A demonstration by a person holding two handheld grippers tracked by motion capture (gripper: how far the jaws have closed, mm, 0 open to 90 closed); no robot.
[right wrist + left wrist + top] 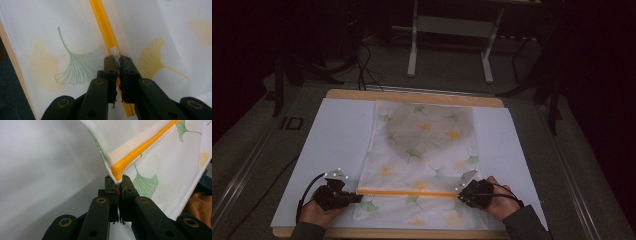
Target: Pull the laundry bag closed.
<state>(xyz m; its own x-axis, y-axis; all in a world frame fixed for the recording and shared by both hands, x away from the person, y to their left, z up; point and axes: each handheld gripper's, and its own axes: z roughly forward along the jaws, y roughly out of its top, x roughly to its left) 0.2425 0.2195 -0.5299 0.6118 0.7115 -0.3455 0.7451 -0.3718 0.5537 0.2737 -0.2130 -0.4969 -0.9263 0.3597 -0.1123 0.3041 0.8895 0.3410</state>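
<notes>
A white mesh bag printed with green and yellow ginkgo leaves lies flat on a white mat. An orange zipper runs across its near end. A grey rounded shape shows through the mesh at the far end. In the high view my left gripper sits at the zipper's left end. The left gripper view has it shut on the bag's corner, where the orange zipper ends, lifting the fabric. My right gripper is shut on the small white zipper pull at the zipper's right end.
The mat rests on a wooden tabletop whose edge shows at the far and near sides. Beyond the table are a white stand's legs and dark cables on the floor. A black cable trails from the left gripper.
</notes>
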